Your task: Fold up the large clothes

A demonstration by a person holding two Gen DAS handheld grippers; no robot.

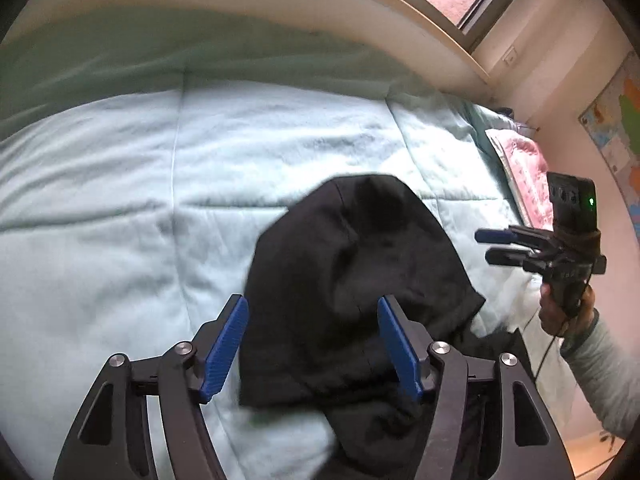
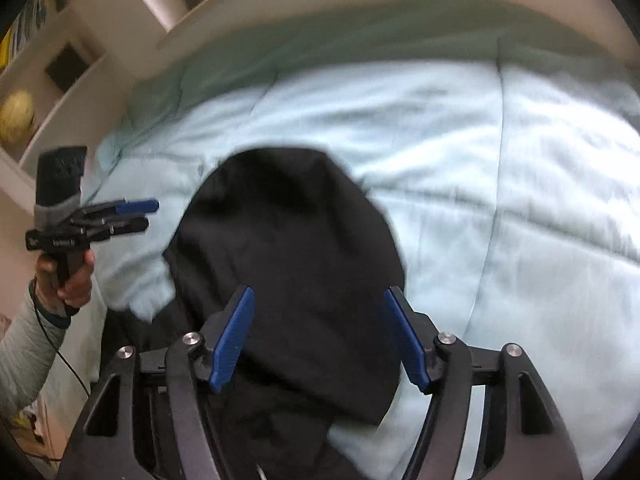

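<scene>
holding both grippers over bed, you had left gripper [image 1: 312,344] spread wide, blue pads apart, nothing between them. right gripper [image 2: 318,338] likewise wide apart, empty. black garment [image 1: 352,280] lay bunched on pale blue quilt [image 1: 120,200] just ahead of both, near edge hanging off bed side. wooden bed frame [image 1: 360,4] beyond.

Bare quilt [image 1: 120,208] lies open left and beyond the black garment [image 1: 352,280]. The other gripper [image 1: 496,246] (jaws apart, held above the bedding) hangs at its right.
</scene>
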